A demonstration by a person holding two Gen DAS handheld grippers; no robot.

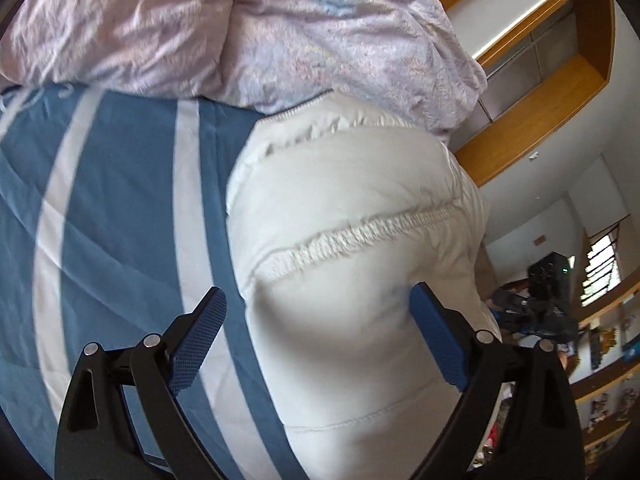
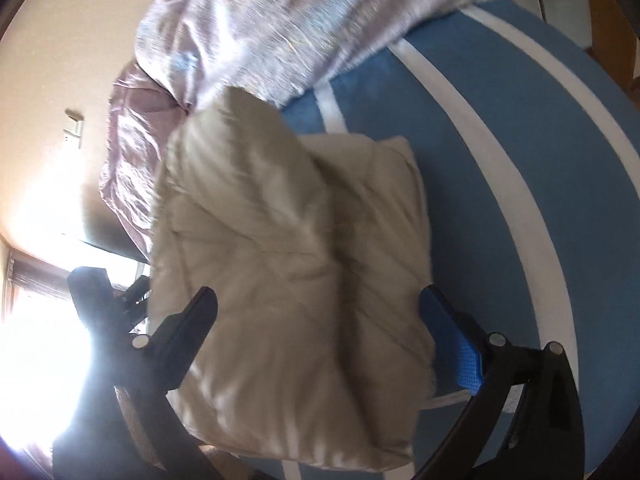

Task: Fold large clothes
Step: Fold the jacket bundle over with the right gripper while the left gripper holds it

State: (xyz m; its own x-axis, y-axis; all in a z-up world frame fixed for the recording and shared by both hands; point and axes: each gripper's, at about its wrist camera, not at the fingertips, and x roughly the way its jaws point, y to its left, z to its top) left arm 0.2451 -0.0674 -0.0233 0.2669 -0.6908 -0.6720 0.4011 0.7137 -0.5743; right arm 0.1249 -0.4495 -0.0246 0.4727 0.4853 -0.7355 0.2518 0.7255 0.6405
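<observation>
A white puffy jacket (image 1: 352,240) lies bundled on the blue bedsheet with white stripes (image 1: 120,200); it also shows in the right wrist view (image 2: 288,232), blurred by motion. My left gripper (image 1: 318,300) is open, its blue pads on either side of the jacket's bulging lower part with the elastic hem (image 1: 360,232) just beyond. My right gripper (image 2: 320,300) is open too, its fingers straddling the jacket's near edge. Neither gripper pinches the fabric.
A crumpled lilac duvet (image 1: 240,28) is heaped at the far side of the bed, touching the jacket; it also shows in the right wrist view (image 2: 280,24). Wooden shelving (image 1: 560,80) stands to the right. A bright window (image 2: 32,340) glares at the left.
</observation>
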